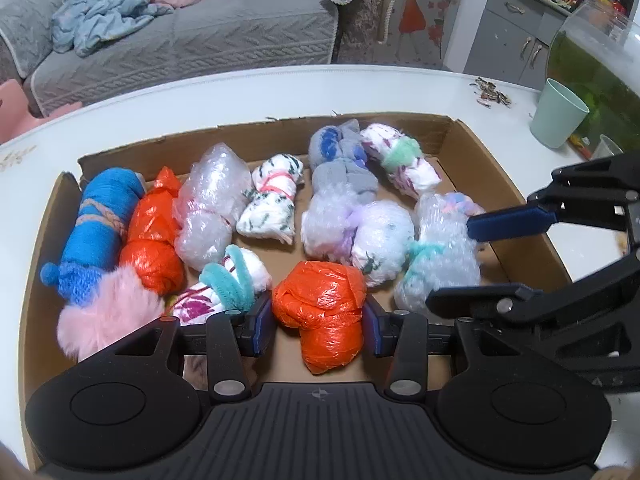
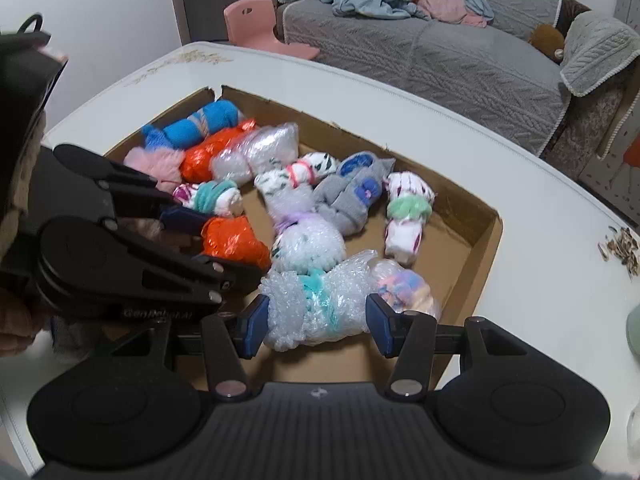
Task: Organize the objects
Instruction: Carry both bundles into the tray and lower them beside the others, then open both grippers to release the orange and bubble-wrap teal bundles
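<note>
Two grippers tilt steeply down into a shallow cardboard tray (image 1: 448,128) on a white table (image 1: 240,92). You hold one in each hand, side by side.

Your left gripper (image 1: 319,322) sits over the tray's near edge. An orange bundle (image 1: 320,312) lies between its blue pads (image 1: 262,326), long axis running away from you towards the tray's middle. Both pads sit right against the bundle's sides, though you cannot tell for sure whether they press or only touch; the jaws stand partly open around it.

Your right gripper (image 2: 314,326) reaches in near the tray's right corner. A bubble-wrap bundle (image 2: 320,304), tied with a teal band, lies crosswise between its pads, long axis left to right, its pastel end poking past the right pad. The left pad touches the wrap; the right pad sits against its narrow part. Whether it is gripped is unclear.

Other bundles fill the tray beyond.
</note>
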`<move>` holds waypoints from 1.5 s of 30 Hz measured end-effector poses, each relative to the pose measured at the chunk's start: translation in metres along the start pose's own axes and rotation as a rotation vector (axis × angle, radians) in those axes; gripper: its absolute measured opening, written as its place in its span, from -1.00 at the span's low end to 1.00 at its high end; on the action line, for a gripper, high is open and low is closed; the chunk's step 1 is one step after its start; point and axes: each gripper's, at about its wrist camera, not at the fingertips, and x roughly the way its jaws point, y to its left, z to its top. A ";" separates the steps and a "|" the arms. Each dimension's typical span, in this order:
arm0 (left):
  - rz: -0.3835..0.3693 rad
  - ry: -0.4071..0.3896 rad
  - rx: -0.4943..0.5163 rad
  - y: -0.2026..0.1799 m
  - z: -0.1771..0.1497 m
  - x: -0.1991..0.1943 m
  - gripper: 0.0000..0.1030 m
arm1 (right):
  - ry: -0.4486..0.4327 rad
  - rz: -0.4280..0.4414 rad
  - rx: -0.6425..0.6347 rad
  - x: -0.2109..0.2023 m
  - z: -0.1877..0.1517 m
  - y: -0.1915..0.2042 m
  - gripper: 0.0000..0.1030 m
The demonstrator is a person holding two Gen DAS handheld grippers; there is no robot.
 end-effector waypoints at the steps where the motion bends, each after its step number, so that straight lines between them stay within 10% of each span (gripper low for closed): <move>1: 0.003 -0.002 -0.002 0.001 0.001 0.001 0.00 | -0.003 -0.005 -0.005 0.001 0.001 -0.001 -0.06; 45: -0.001 -0.016 -0.056 0.011 -0.002 -0.030 0.48 | -0.026 0.033 -0.075 -0.010 0.003 -0.004 0.12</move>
